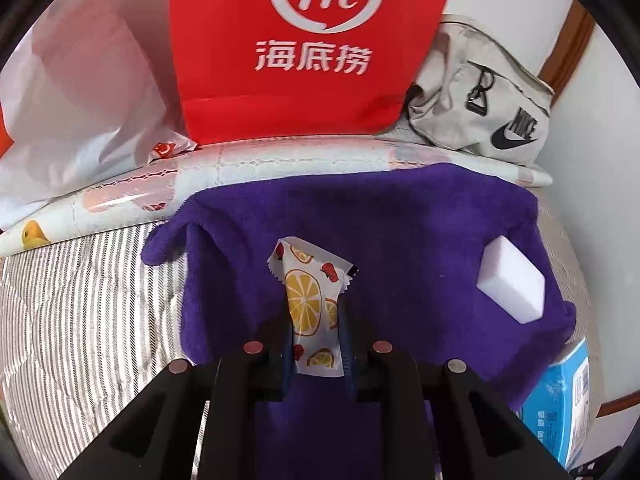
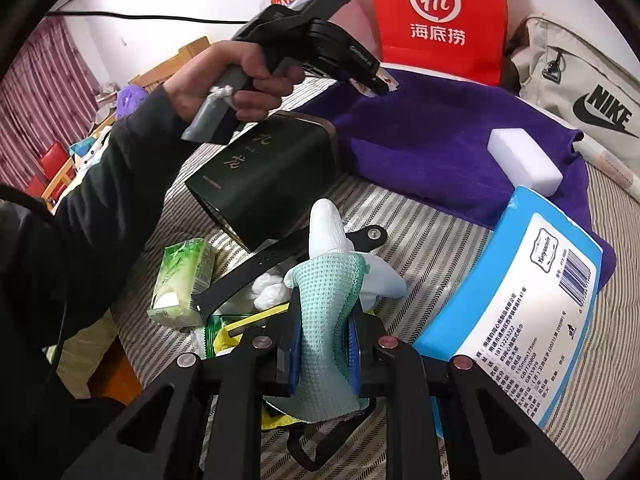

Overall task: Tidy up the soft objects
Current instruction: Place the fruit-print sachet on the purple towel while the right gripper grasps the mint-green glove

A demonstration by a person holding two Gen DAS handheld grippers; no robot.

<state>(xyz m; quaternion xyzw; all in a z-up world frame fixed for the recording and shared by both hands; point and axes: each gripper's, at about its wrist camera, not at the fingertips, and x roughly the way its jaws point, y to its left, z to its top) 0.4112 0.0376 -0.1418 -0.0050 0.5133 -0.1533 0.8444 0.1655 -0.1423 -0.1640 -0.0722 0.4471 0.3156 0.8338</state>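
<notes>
Left gripper (image 1: 314,312) pinches a fruit-print packet (image 1: 308,300) above the purple towel (image 1: 400,240). Only the right wrist view shows the right gripper (image 2: 324,344) clamping a green-cuffed glove (image 2: 328,320).

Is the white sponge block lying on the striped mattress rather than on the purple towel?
No. In the left wrist view the white sponge block rests on the purple towel, near its right edge.

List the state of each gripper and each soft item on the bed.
left gripper: shut on the fruit-print packet, above the purple towel
right gripper: shut on the green-cuffed glove
purple towel: spread flat
white sponge: lying on the towel, untouched
</notes>
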